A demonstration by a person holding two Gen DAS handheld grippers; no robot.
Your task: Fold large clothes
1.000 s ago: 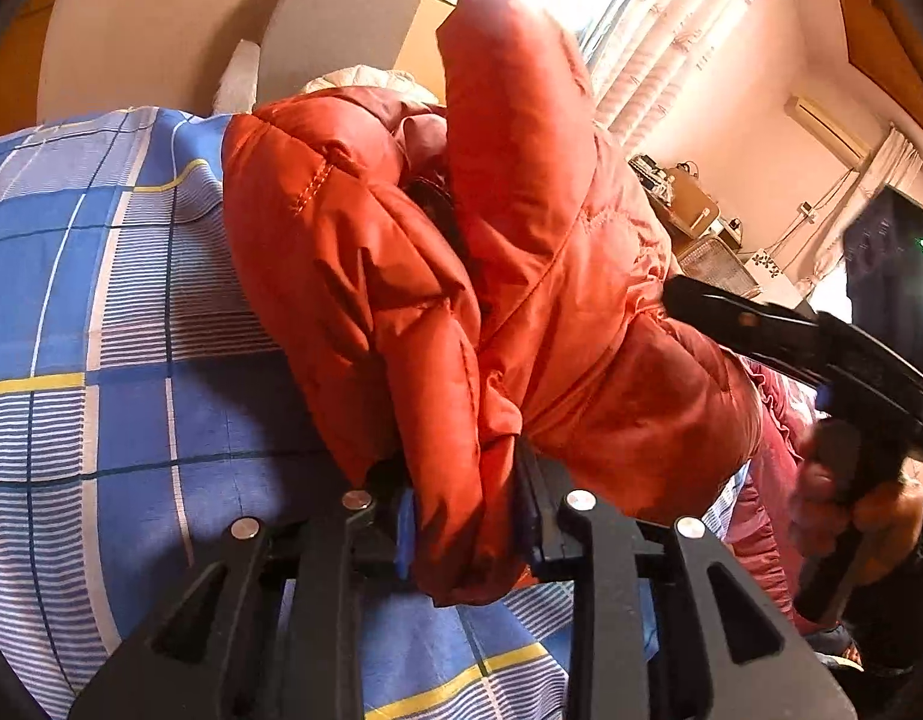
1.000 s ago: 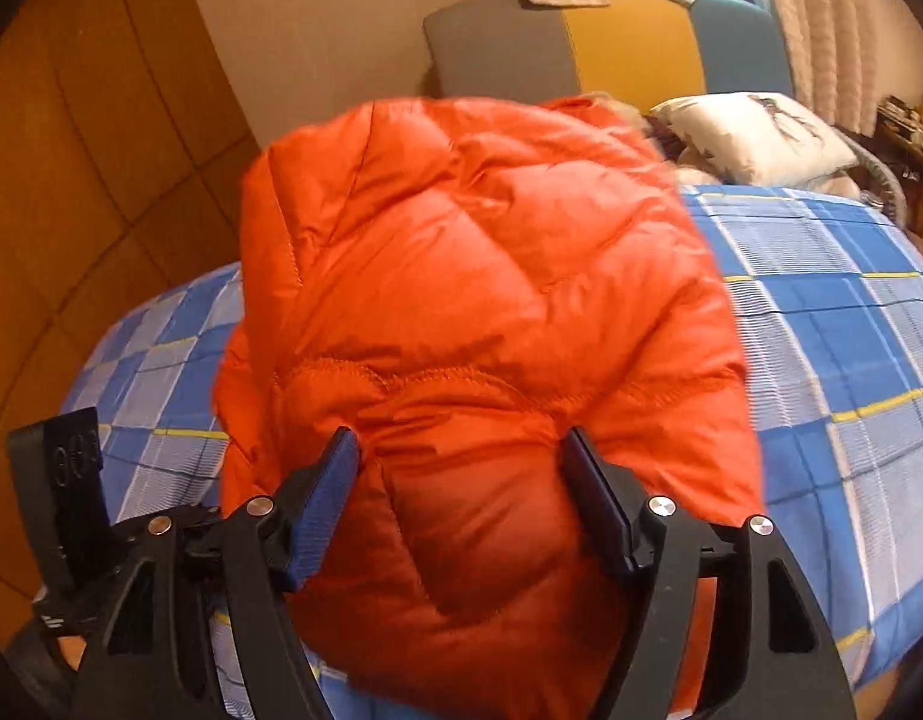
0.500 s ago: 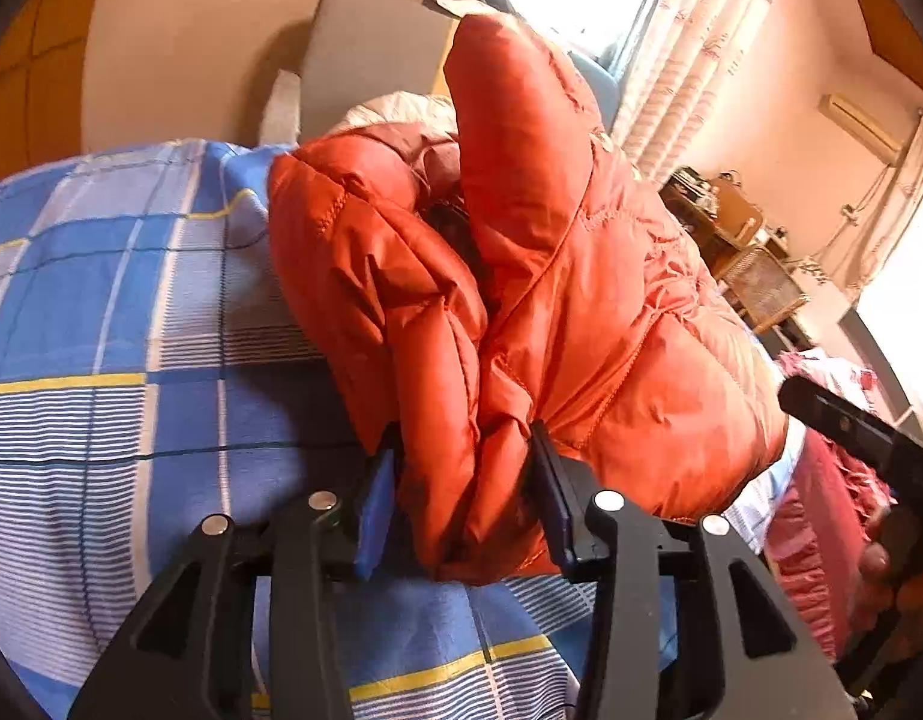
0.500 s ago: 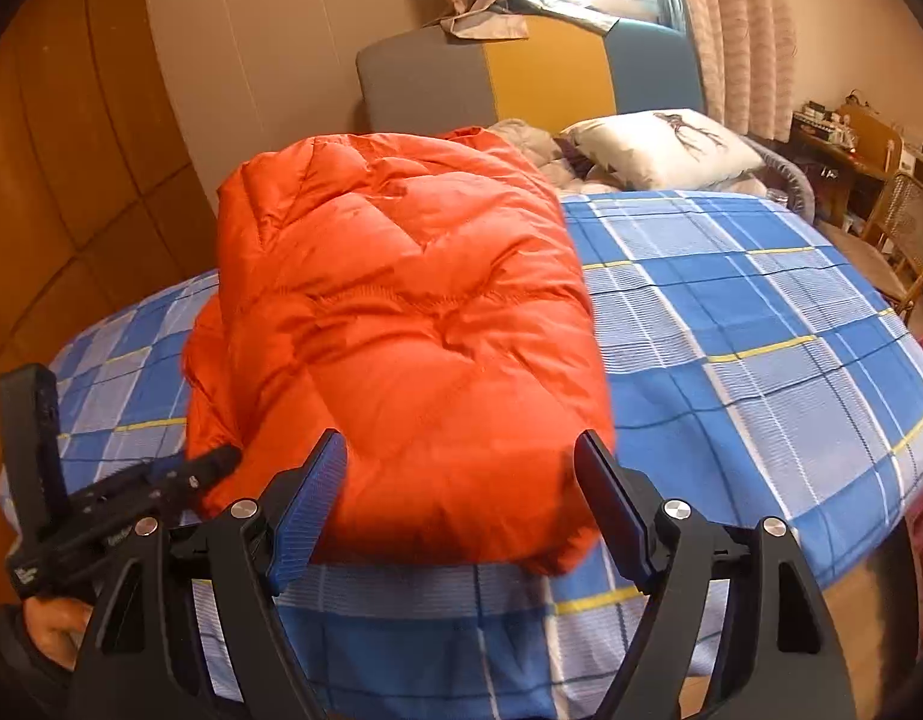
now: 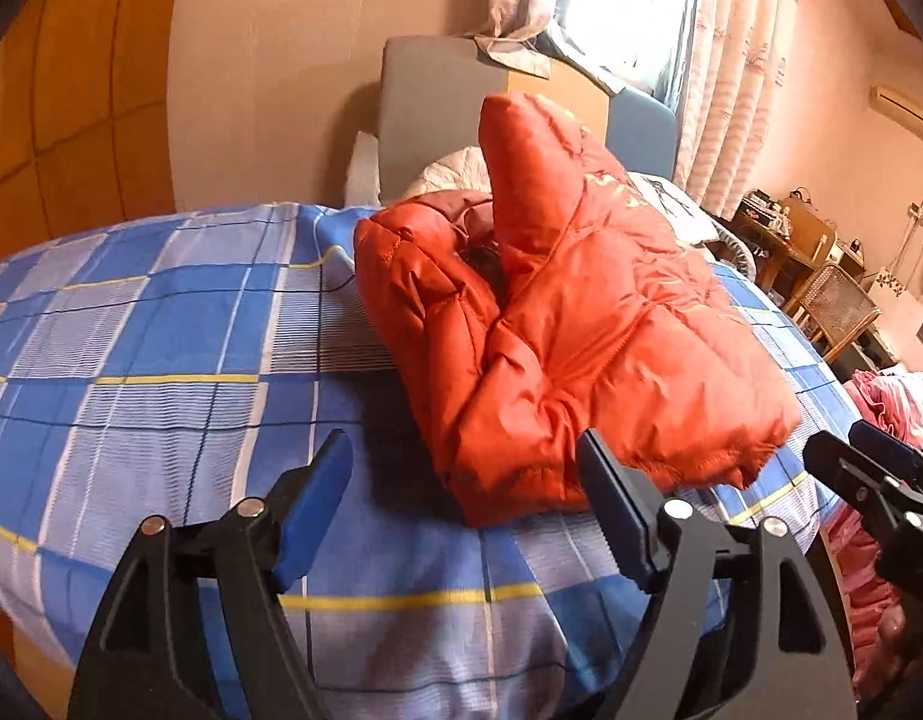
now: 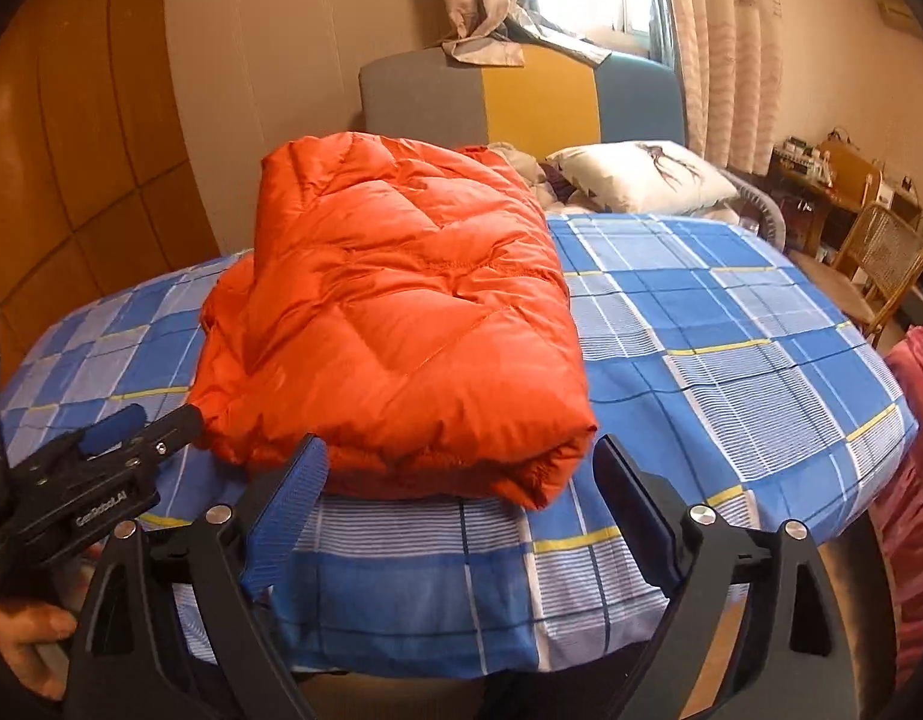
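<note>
An orange puffer jacket point(image 5: 581, 324) lies folded in a thick bundle on the blue checked bed cover point(image 5: 161, 324); one padded part sticks up at its far end. In the right wrist view the same jacket point(image 6: 395, 312) shows a flat quilted top. My left gripper point(image 5: 467, 498) is drawn back from the jacket's near corner, its jaws opening, nothing between them. My right gripper point(image 6: 461, 492) hangs just short of the jacket's near edge, its jaws opening and free of the cloth. Each gripper shows in the other's view: the right gripper point(image 5: 869, 480), the left gripper point(image 6: 125, 432).
A grey, yellow and blue headboard point(image 6: 521, 102) and a white pillow point(image 6: 635, 177) stand at the bed's far end. A cane chair point(image 6: 881, 264) and a cluttered desk point(image 6: 821, 168) are to the right. Pink bedding point(image 5: 893, 396) lies beside the bed. A wooden wall point(image 6: 71, 150) is on the left.
Both grippers have let go of the jacket and drawn back toward the bed's near edge, jaws spreading. The jacket has settled flat onto the bed cover.
</note>
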